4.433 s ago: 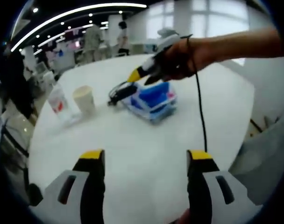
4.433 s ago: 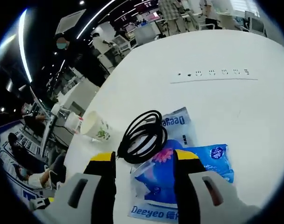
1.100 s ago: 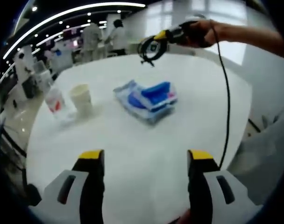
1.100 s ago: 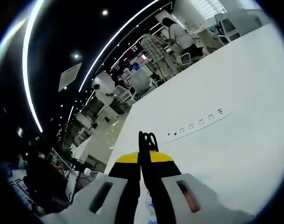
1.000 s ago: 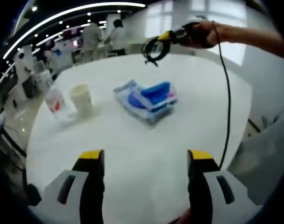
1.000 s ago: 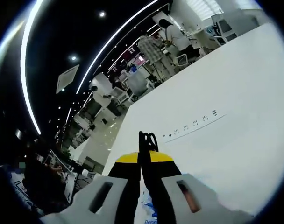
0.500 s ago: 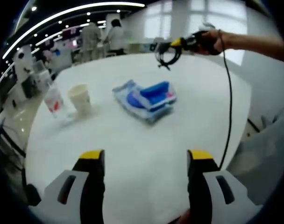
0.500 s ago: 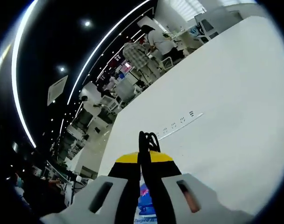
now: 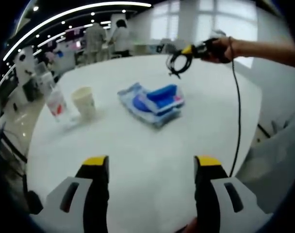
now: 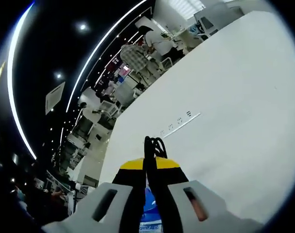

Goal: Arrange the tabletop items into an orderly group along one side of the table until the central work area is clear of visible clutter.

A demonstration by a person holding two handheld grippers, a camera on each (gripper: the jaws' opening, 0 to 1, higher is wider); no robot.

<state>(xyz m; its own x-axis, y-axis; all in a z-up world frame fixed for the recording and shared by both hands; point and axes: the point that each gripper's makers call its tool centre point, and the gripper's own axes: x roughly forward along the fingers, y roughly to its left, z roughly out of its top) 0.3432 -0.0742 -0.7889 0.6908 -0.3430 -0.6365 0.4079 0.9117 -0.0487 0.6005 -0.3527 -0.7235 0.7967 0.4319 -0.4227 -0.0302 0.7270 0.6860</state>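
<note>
A coiled black cable (image 9: 176, 62) hangs in the air above the far right part of the white table (image 9: 138, 145), with my right gripper (image 9: 190, 50) shut on it; a hand holds that gripper. In the right gripper view the cable (image 10: 152, 144) sticks up between the closed right gripper (image 10: 150, 164). A blue and white tissue pack (image 9: 152, 103) lies mid-table; a sliver of the tissue pack (image 10: 148, 206) shows below the jaws. A paper cup (image 9: 84, 102) and a clear plastic bottle (image 9: 57, 105) stand at the left. My left gripper (image 9: 150, 161) is open above the near table.
A row of power sockets (image 10: 175, 125) is set in the table top far from me. A black cord (image 9: 236, 111) trails from the right gripper down past the table's right edge. People (image 9: 106, 39) stand beyond the table among desks and chairs.
My right gripper has carried the coiled cable to the right and slightly lower over the table's far side. The left gripper, tissue pack, cup and bottle have stayed put.
</note>
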